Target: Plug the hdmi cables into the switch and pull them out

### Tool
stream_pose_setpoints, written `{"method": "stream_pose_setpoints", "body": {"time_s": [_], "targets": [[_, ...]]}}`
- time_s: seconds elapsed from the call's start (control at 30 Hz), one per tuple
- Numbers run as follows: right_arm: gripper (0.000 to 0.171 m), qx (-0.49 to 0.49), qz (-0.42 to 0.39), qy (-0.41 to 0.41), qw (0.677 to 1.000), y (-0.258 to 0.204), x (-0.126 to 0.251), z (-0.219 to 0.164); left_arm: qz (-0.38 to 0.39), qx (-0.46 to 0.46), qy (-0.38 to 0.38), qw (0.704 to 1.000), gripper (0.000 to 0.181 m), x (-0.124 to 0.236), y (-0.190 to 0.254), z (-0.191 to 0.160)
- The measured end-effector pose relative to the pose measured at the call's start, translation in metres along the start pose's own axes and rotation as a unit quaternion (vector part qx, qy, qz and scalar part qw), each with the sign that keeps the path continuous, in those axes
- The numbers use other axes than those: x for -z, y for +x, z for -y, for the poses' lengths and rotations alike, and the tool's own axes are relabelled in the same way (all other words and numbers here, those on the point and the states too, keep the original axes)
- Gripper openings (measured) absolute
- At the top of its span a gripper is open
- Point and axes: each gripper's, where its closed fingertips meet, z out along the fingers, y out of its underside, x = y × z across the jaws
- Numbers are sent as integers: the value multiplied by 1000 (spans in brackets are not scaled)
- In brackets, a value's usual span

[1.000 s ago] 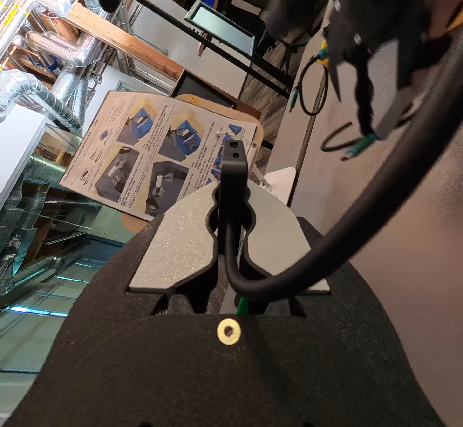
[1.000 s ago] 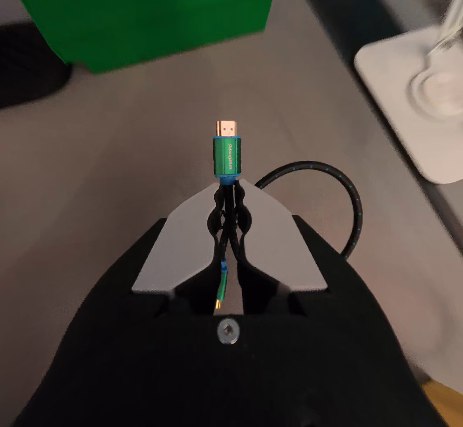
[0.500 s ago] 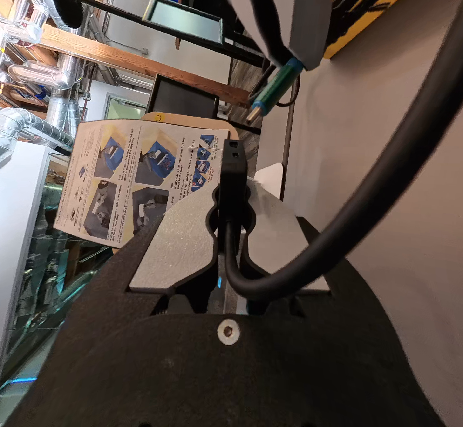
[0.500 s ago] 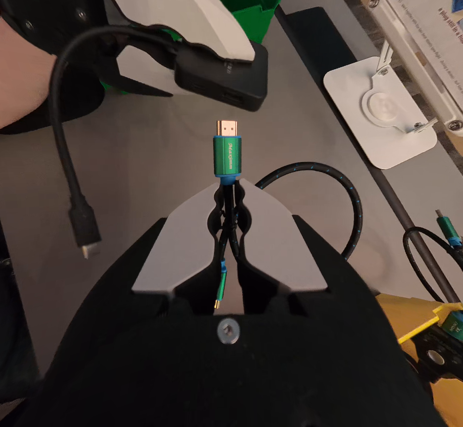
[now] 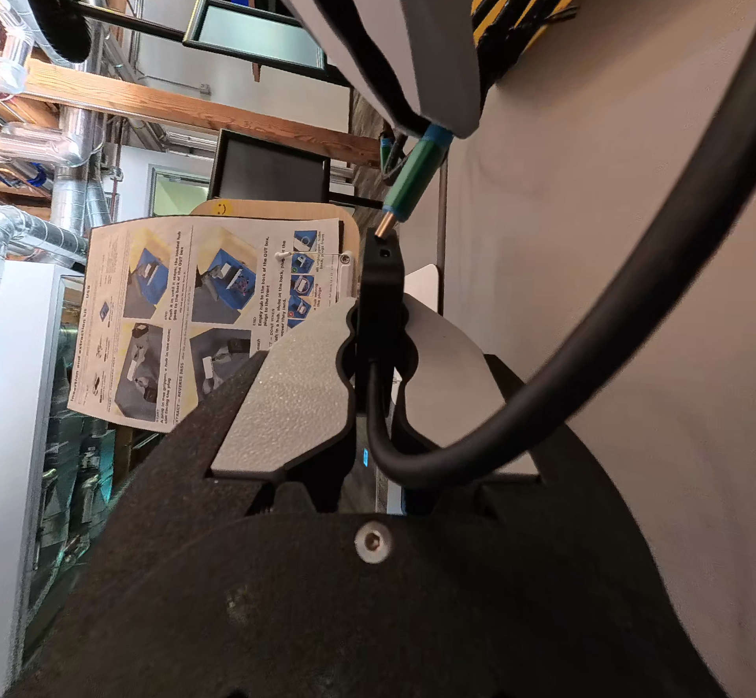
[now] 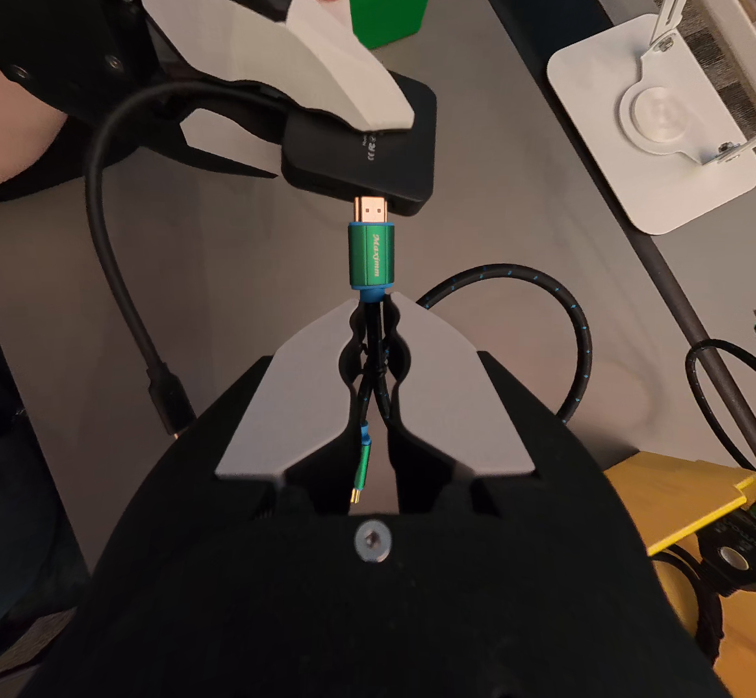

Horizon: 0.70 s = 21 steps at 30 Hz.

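plug [image 6: 370, 254] green, blue collar | switch [image 6: 360, 154] black | cable [image 6: 572, 322] black, blue-flecked

Metal, plastic and braid at the port

Green metallic plug [image 6: 370, 254] with glossy gold tip at 12 o'clock; matt black plastic switch [image 6: 392, 154]; braided cable [image 6: 572, 318]; grainy grey finger pads [image 5: 294, 400].

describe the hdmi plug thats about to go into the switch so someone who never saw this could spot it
Start at the grey tabletop and find the black switch held above it in the left gripper. Right at its edge is the plug, its cable pinched by the right gripper. It alone pairs a green metal shell with a gold tip and blue collar.
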Motion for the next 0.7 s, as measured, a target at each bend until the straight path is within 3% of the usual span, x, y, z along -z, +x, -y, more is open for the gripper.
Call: {"method": "stream_pose_setpoints", "body": {"time_s": [0.7], "targets": [[8, -28, -1, -121, 992, 3, -16, -40, -28, -114, -45, 992, 14, -13, 32, 5]]}}
